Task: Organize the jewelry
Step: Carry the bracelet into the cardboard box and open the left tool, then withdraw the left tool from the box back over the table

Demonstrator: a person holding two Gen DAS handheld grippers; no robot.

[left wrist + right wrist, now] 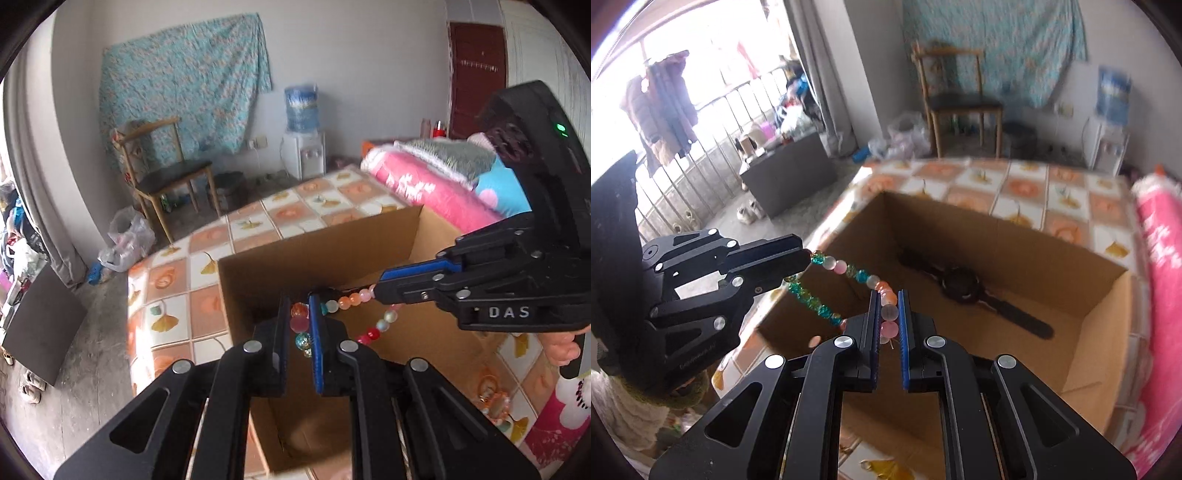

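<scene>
Both grippers pinch one bead bracelet (pixel 849 273) over the cardboard box (pixel 1100 332): left gripper (pixel 300 314) at 9 o'clock, right gripper (pixel 888 306) at 3; a watch (pixel 964 286) lies inside.

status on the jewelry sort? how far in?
Done: a dark wristwatch already lies in the cardboard box. In hand: both the left claw and right claw grip one beaded bracelet, stretched above the box. Left: another beaded piece sits on the bedspread beside the box.
</scene>
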